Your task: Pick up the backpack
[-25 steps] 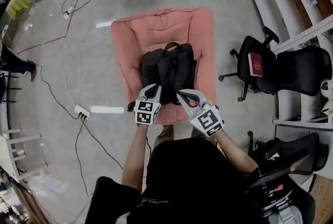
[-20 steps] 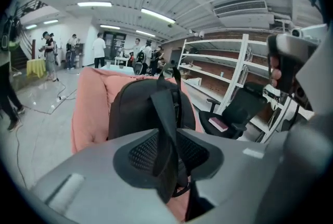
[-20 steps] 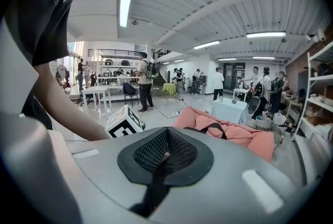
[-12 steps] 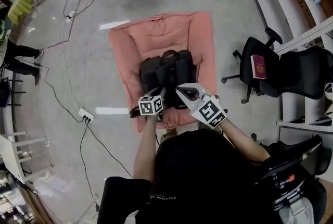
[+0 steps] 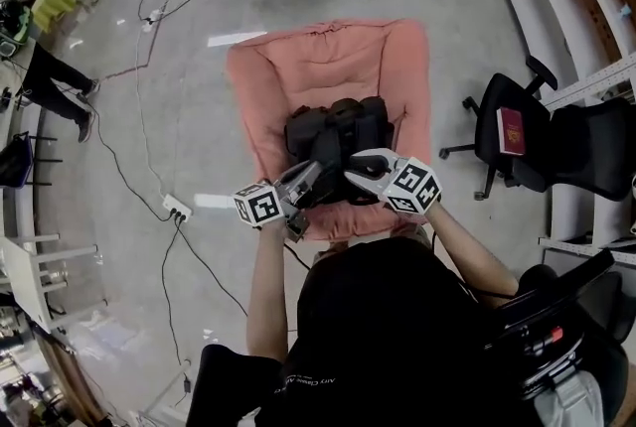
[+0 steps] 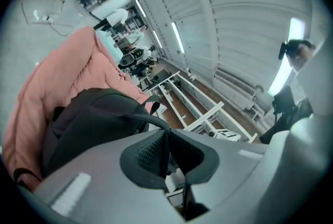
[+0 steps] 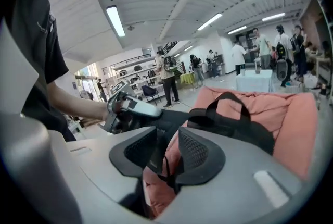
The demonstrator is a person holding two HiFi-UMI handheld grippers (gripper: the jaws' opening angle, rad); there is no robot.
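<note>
Here, left forearm [image 5: 261, 286] and right forearm [image 5: 462, 251] angle inward toward the backpack [image 5: 343, 122].

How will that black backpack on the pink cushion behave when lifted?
Probably floppy: the backpack sags into the pink cushion. Lifted by one thin strap, it would likely hang tilted and swing. It looks stuffed, so maybe heavy.

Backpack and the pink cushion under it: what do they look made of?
The backpack looks like matte black woven synthetic fabric: soft folds, webbing straps. The cushion seems a matte salmon-pink padded textile: puffy, wrinkled at its seams; fibre can't be told.
</note>
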